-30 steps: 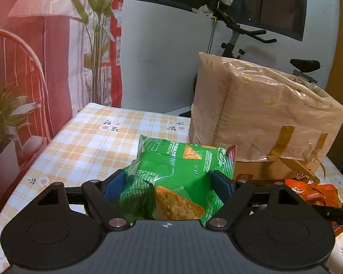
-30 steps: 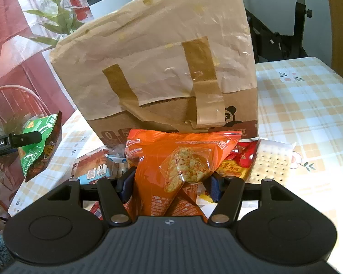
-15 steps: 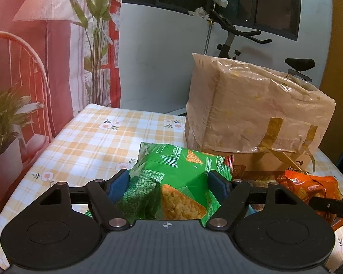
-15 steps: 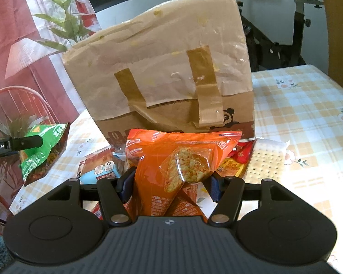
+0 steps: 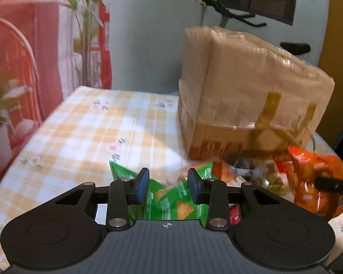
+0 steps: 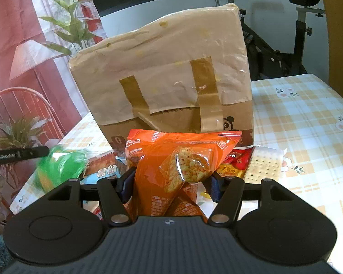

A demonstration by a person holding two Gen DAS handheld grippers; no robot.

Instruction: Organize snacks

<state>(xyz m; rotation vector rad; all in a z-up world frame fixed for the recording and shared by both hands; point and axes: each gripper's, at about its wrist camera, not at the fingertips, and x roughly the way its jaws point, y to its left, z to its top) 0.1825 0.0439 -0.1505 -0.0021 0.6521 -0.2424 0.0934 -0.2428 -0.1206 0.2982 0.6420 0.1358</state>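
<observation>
Left hand-held gripper (image 5: 168,186), jaws closing, with the blurred green snack bag (image 5: 169,203) apparently slipping between them toward the desk (image 5: 91,132); regrip lower on the bag, squarely. Right hand-held gripper (image 6: 171,186) clamps the orange snack bag (image 6: 178,171) upright before the paper bag (image 6: 171,68). Earlier, the green bag sat higher and steady.

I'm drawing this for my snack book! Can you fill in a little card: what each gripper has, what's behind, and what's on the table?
Left gripper: jaws closing, green chip bag between them; too blurry to tell if it is gripped
Right gripper: shut on orange snack bag
Behind: big taped brown paper bag, standing on the table
Table: yellow checked cloth with flowers
Other snacks: cracker pack beside the orange snack bag
</observation>
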